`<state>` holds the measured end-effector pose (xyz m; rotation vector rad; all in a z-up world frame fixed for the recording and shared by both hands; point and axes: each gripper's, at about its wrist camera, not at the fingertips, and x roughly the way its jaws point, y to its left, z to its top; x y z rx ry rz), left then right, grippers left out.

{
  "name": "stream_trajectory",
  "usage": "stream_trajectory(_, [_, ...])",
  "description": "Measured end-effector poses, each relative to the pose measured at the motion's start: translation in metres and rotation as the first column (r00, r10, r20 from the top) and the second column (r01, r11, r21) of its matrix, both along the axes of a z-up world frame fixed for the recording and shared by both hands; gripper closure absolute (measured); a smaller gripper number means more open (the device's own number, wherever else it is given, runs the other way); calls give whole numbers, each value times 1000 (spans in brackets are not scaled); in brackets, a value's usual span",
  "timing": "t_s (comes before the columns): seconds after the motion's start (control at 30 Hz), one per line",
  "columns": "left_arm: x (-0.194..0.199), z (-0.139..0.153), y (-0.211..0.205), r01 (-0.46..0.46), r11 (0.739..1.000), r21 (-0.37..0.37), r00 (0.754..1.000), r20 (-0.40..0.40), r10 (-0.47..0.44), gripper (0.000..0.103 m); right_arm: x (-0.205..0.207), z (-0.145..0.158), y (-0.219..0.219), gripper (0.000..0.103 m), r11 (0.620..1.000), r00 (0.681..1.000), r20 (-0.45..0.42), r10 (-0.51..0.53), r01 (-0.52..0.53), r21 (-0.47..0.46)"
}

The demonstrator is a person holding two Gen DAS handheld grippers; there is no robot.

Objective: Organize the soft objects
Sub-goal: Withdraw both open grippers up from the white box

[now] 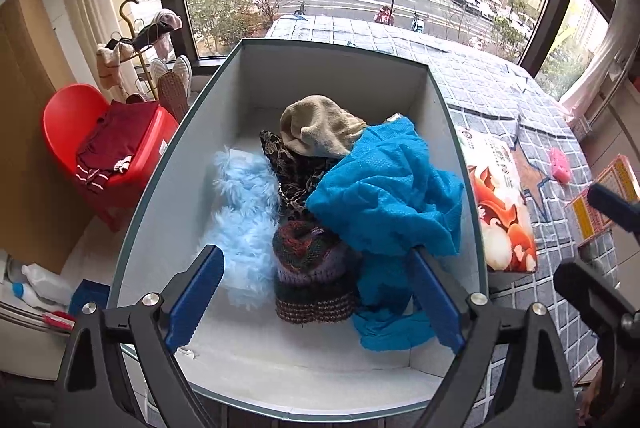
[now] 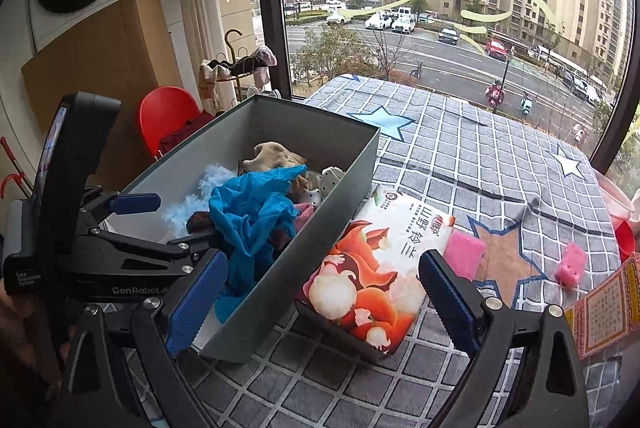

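Soft things piled in the box (image 1: 452, 132)

We hold our left gripper (image 1: 316, 292) spread wide above the blue cloth (image 1: 384, 188), knit hat (image 1: 316, 268) and fluffy blue piece (image 1: 244, 220). Our right gripper (image 2: 320, 292) gapes empty over the printed pack (image 2: 380, 268) beside the box.
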<state>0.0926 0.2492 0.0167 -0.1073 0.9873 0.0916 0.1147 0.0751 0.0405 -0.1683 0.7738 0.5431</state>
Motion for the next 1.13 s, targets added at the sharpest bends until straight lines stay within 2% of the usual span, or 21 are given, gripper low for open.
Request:
stream_trajectory(0.17, [-4, 4, -3, 5, 1000, 6, 1000, 16, -5, 9, -6, -5, -14, 6, 1000, 1000, -17, -20, 20, -6])
stream_trajectory(0.23, [-3, 3, -5, -3, 1000, 15, 1000, -5, 3, 9, -8, -7, -20, 6, 1000, 999, -26, -30, 29, -2])
stream_trajectory(0.33, [-6, 3, -12, -65, 988, 140, 998, -5, 67, 9, -9, -11, -28, 6, 999, 998, -41, -44, 44, 2])
stream_trajectory(0.4, [-8, 4, -17, -74, 982, 174, 997, 0, 75, 9, -11, -13, -31, 6, 999, 998, -49, -49, 49, 7])
stream_trajectory(0.53, [-9, 5, -14, -76, 990, 119, 997, -5, 77, 9, -13, -14, -37, 6, 998, 997, -57, -57, 58, 17])
stream_trajectory(0.87, [-10, 12, -14, -84, 990, 109, 996, 5, 84, 9, -16, -13, -43, 6, 997, 996, -64, -67, 69, 26])
stream_trajectory(1.0, [-11, 13, -10, -89, 994, 65, 996, 19, 88, 9, -18, -14, -44, 6, 997, 995, -67, -69, 71, 27])
stream_trajectory(1.07, [-12, 13, -11, -110, 990, 88, 994, 20, 109, 9, -18, -14, -45, 6, 997, 995, -67, -71, 73, 29])
stream_trajectory(1.13, [-12, 12, -17, -94, 991, 94, 996, 16, 93, 9, -19, -14, -49, 6, 997, 995, -67, -75, 77, 32])
